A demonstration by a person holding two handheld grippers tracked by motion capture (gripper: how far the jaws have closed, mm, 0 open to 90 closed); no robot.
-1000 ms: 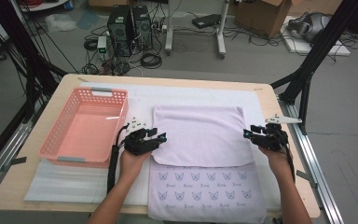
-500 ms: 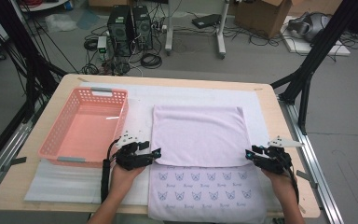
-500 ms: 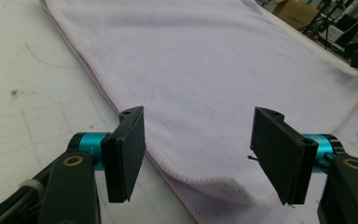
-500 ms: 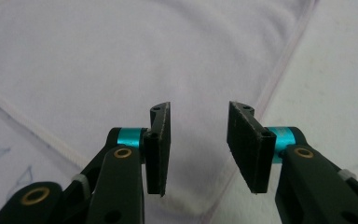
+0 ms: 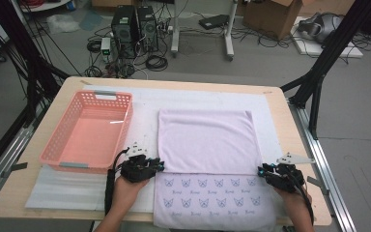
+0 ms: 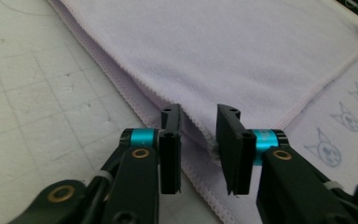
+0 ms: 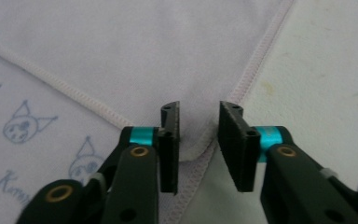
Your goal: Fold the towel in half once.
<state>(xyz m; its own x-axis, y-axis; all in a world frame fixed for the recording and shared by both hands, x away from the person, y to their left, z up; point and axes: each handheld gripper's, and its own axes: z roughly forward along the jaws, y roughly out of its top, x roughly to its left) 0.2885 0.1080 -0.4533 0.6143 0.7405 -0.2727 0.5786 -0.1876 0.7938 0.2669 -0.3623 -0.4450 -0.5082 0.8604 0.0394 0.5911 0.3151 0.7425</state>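
Note:
A lavender towel [image 5: 205, 140] lies flat on the table, its near part showing a side printed with cat faces [image 5: 212, 198]. My left gripper [image 5: 159, 166] sits at the left end of the plain flap's near edge. In the left gripper view the hemmed edge [image 6: 193, 123] runs between the jaws of the left gripper [image 6: 199, 121]. They have just been closing, and a gap still shows. My right gripper [image 5: 262, 170] is at the flap's right near corner. That corner [image 7: 196, 149] curls up between the jaws of the right gripper [image 7: 199, 116], which have also been closing and stand apart.
An empty pink basket [image 5: 53, 145] stands at the left, close beside my left hand. A white mat [image 5: 77, 191] covers the wooden table [image 5: 290, 125]. The table's near edge is just behind both wrists. Computers and cables lie on the floor beyond.
Both hands have come toward the near side and sunk, from the flap's side edges to its near corners. Both pairs of jaws look narrower.

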